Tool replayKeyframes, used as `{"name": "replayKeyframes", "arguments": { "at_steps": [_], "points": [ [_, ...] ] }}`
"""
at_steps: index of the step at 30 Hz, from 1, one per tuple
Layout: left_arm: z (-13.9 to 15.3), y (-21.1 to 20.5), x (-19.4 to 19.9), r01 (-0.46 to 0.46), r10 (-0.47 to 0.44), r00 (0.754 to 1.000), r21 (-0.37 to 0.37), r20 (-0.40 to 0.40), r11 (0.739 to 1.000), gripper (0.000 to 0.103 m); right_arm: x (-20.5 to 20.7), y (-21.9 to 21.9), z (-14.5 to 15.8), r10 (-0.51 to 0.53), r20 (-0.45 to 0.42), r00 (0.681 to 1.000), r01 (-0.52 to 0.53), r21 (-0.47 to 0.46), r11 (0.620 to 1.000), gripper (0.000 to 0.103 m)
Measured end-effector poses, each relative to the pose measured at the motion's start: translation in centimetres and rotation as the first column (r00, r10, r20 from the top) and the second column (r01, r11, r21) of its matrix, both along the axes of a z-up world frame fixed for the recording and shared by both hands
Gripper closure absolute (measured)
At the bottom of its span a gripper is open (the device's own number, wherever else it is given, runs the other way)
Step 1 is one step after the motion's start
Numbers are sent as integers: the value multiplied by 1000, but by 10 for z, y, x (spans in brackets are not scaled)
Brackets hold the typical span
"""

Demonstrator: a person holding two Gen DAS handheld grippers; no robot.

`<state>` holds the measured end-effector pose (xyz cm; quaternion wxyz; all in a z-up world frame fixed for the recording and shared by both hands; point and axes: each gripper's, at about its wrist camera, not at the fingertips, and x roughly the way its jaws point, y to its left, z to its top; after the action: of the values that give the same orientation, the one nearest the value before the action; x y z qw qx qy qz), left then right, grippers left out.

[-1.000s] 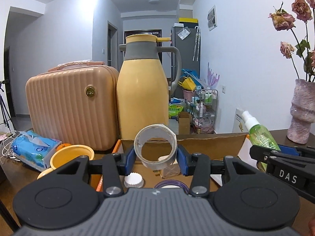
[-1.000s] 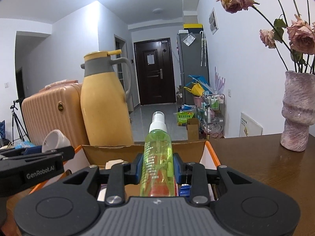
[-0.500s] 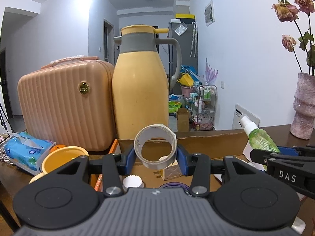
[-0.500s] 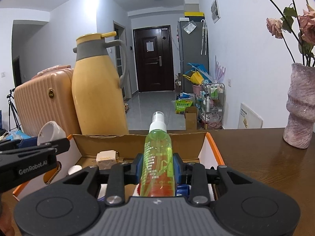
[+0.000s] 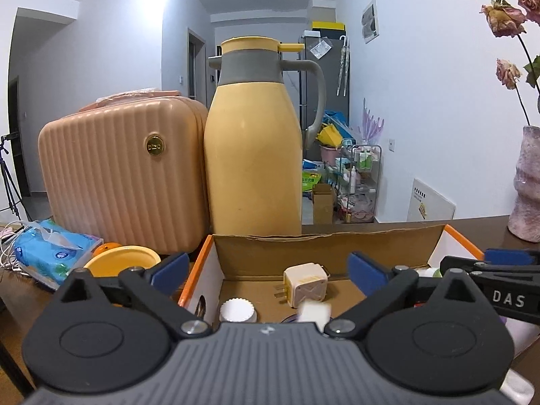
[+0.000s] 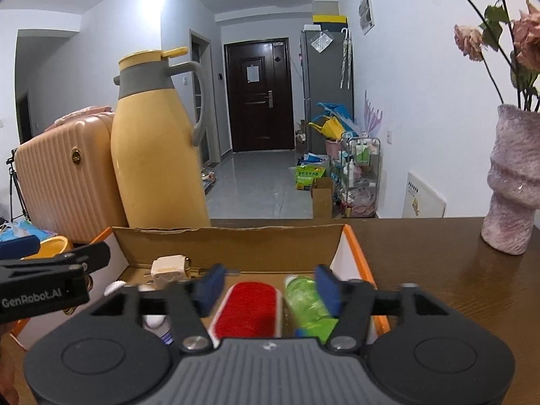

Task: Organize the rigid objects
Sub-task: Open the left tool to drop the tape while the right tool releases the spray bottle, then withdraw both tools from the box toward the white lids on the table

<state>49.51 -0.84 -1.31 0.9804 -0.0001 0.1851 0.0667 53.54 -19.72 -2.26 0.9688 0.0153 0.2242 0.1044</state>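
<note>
Our left gripper [image 5: 268, 270] has just opened wide and holds nothing. Our right gripper [image 6: 266, 287] has just opened too. The green bottle [image 6: 305, 305] lies in the cardboard box [image 6: 229, 246], beside a red brush [image 6: 248, 308] and a white plug [image 5: 305, 285].

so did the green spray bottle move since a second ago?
Yes. The green spray bottle has dropped out of the right claw, whose jaws have just been opening, and lies in the cardboard box beside the red brush.
</note>
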Motion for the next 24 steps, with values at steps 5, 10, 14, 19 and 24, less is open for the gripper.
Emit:
{"name": "replayKeyframes", "arguments": {
  "at_steps": [5, 10, 14, 19, 24],
  "points": [
    [0, 0, 1, -2, 2, 1000, 4, -5, 1000, 0, -3, 1, 1, -7, 14, 1000, 8, -20, 1000, 16],
    [0, 3, 0, -11, 11, 1000, -6, -12, 1000, 0, -8, -1, 3, -24, 33, 999, 25, -19, 1000, 6],
    [1, 6, -2, -14, 13, 1000, -27, -22, 1000, 0, -19, -4, 5, -19, 58, 998, 20, -15, 1000, 3],
    [3, 8, -13, -16, 16, 1000, -32, -7, 999, 0, -38, -7, 9, -15, 101, 995, 17, -20, 1000, 2],
    [6, 14, -31, -24, 25, 1000, -45, 12, 999, 0, -63, -11, 14, -5, 147, 989, 5, 0, 1000, 2]
  ]
}}
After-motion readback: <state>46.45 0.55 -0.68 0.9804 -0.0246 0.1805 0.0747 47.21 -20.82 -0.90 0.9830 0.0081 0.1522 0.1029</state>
